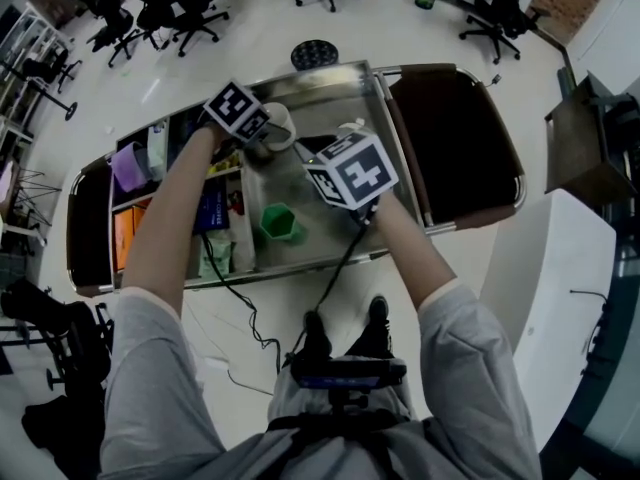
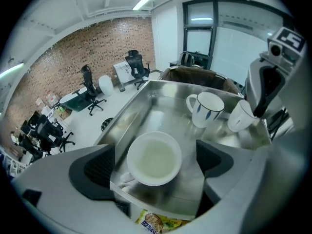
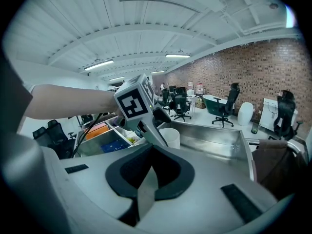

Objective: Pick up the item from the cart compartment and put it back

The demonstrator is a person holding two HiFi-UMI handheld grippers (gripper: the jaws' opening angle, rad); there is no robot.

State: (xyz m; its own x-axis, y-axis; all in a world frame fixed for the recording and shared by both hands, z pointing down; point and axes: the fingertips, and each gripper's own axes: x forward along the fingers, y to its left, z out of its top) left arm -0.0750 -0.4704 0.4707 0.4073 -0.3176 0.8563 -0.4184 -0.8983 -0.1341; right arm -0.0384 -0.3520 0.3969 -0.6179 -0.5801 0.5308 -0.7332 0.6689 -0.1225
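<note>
White cup point(image 2: 154, 158); blue-patterned white mug point(image 2: 207, 108)

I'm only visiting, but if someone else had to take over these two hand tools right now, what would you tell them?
Left gripper: open, jaws either side of the white cup, pads not touching it.
Right gripper: shut, holds nothing.
Things: the cup stands upright in the cart's steel tray, near a blue-marked mug and a plain mug.
Done: the cup looks set down and released.
Left: probably just lifting the left gripper clear.
</note>
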